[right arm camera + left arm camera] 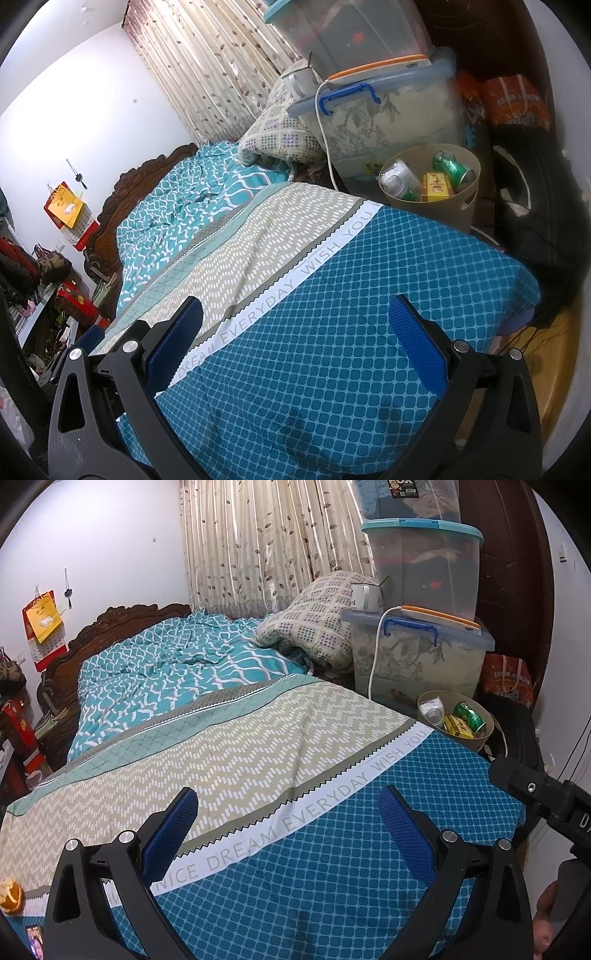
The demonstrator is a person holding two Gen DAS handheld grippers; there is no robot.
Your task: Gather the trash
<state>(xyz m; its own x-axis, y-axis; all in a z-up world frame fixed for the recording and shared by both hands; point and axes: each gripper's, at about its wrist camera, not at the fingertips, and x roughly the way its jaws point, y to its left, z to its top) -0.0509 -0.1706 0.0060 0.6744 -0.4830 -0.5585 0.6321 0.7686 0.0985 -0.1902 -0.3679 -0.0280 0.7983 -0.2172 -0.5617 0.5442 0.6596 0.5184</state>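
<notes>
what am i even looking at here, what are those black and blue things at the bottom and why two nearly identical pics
Those black arms with blue pads are handheld claws; a person carries one in each hand, and each has its own wide-angle camera looking forward along its fingers. One picture comes from the left claw, the other from the right claw. Both are open and hold nothing. They hover over a bed with a patterned cover. Beside the bed stands a beige bin that already holds a green can, a yellow box and a pale can. An orange peel lies on the bed at the left view's edge.
</notes>
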